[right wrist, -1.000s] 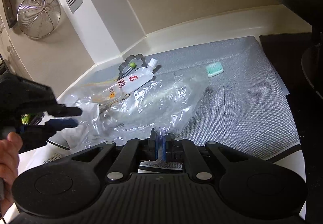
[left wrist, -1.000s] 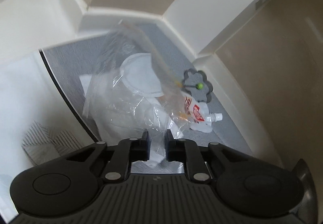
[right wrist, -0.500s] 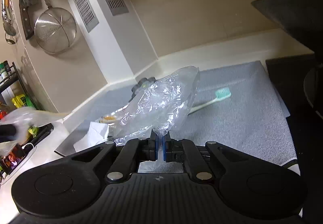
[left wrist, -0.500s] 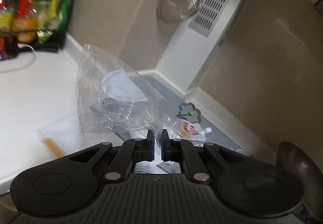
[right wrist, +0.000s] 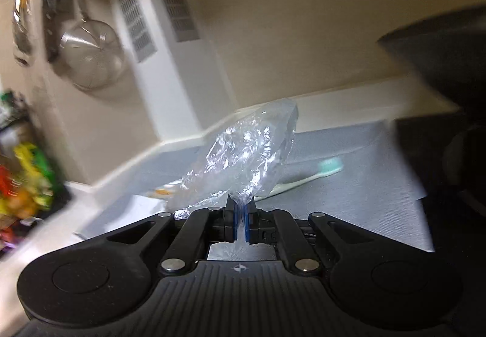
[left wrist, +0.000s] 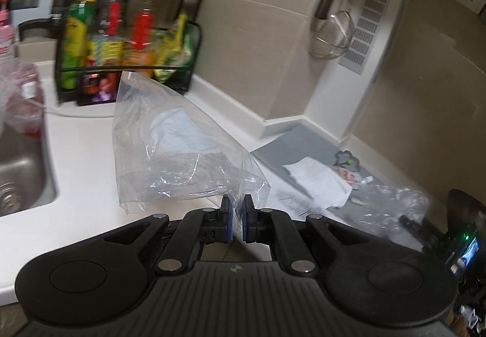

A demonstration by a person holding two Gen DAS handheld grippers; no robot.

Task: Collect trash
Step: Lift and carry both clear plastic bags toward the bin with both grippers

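My left gripper (left wrist: 236,209) is shut on the corner of a clear plastic bag (left wrist: 182,154) with something white inside, held up over the white counter. On the grey mat (left wrist: 291,148) beyond lie a white paper (left wrist: 319,182), a printed pouch (left wrist: 349,176) and a grey flower-shaped piece (left wrist: 346,159). In the right wrist view my right gripper (right wrist: 241,209) is shut on a crinkled clear plastic wrapper (right wrist: 243,154), raised above the mat (right wrist: 364,185). A toothbrush (right wrist: 329,165) with a mint head lies on the mat behind it. That wrapper (left wrist: 391,209) also shows blurred at the right of the left wrist view.
A steel sink (left wrist: 18,179) is set into the counter at the left. A black rack (left wrist: 121,42) of bottles stands against the back wall. A wire strainer (right wrist: 91,54) hangs on the wall. A dark pan (left wrist: 464,206) and stove surface (right wrist: 449,185) sit to the right.
The left gripper closed on the clear bag, lifted it off the mat and swung it left toward the sink. The right gripper raised its crinkled wrapper off the mat.
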